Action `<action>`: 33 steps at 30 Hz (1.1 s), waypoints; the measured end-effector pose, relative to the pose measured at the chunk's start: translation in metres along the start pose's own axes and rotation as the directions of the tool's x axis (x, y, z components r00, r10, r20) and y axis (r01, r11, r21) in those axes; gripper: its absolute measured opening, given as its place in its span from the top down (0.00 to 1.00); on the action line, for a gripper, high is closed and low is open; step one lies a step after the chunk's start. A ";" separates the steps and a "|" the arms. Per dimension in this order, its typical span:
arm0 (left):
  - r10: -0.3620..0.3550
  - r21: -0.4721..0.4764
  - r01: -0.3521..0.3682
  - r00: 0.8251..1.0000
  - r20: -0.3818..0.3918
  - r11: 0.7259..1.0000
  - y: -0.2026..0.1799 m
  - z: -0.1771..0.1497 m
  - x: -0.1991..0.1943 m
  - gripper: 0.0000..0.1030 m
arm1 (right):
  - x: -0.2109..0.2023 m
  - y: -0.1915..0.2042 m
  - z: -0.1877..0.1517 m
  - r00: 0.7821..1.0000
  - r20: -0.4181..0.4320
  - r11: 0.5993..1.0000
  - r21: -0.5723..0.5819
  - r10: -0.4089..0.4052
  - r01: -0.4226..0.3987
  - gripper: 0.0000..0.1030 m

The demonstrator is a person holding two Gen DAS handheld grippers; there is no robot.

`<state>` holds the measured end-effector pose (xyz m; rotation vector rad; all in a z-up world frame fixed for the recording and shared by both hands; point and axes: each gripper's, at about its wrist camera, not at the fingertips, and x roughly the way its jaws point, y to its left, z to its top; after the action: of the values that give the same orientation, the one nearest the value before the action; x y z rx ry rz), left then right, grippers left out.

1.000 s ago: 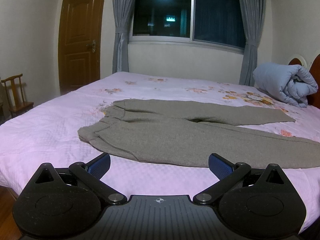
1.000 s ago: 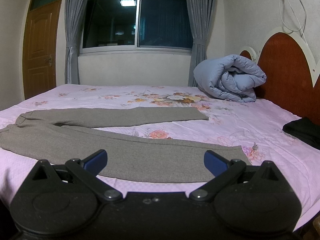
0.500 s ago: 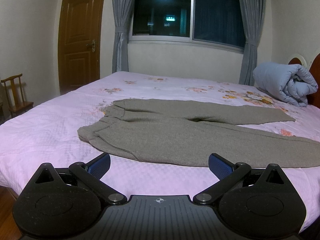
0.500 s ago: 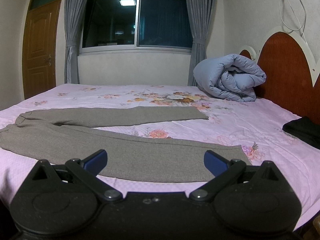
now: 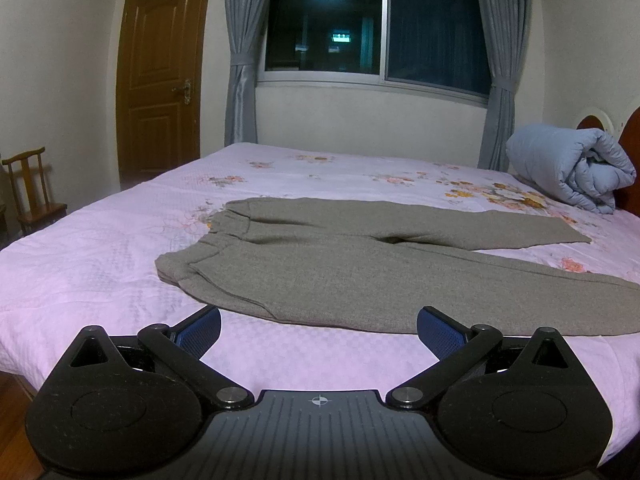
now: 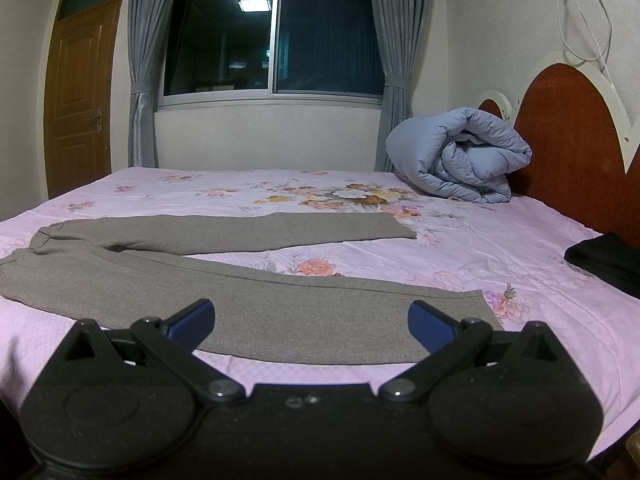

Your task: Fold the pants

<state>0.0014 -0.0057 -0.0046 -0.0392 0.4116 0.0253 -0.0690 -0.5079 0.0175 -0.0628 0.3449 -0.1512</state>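
Note:
Grey pants (image 5: 340, 264) lie flat on the pink floral bed (image 5: 100, 264), waistband at the left, both legs spread apart toward the right. My left gripper (image 5: 319, 326) is open and empty, just short of the pants' near edge by the waist. In the right wrist view the pants (image 6: 248, 296) show their leg ends. My right gripper (image 6: 310, 320) is open and empty, over the near leg close to its hem.
A rolled blue quilt (image 6: 460, 156) lies by the red headboard (image 6: 576, 148). A dark garment (image 6: 608, 260) sits at the bed's right edge. A wooden chair (image 5: 32, 192) and a door (image 5: 160, 76) stand left of the bed. A window (image 5: 376, 24) is behind.

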 end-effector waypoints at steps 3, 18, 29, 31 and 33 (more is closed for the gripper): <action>-0.001 0.001 0.001 1.000 0.000 1.000 0.000 0.000 0.000 0.00 | 0.000 0.000 0.000 1.000 -0.001 1.000 0.000 0.000 0.000 0.06; 0.004 -0.001 -0.004 1.000 -0.001 1.000 0.000 0.000 -0.001 0.00 | 0.000 0.000 0.000 1.000 -0.001 1.000 0.000 0.000 0.000 0.06; 0.003 -0.013 -0.003 0.999 -0.033 1.000 0.000 0.002 0.002 0.00 | -0.002 0.000 -0.003 1.000 -0.006 1.000 0.008 0.001 -0.001 0.06; 0.005 -0.030 -0.007 0.998 -0.064 1.000 0.002 0.004 0.006 0.00 | -0.004 -0.006 -0.003 1.000 -0.011 1.000 0.030 0.006 -0.005 0.06; -0.023 -0.068 0.017 0.996 -0.088 0.998 0.011 0.007 0.012 0.00 | -0.002 -0.015 -0.001 1.000 -0.004 0.998 0.055 0.016 -0.016 0.06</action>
<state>0.0148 0.0055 -0.0032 -0.1111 0.4988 0.0179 -0.0730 -0.5228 0.0184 -0.0055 0.3454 -0.1449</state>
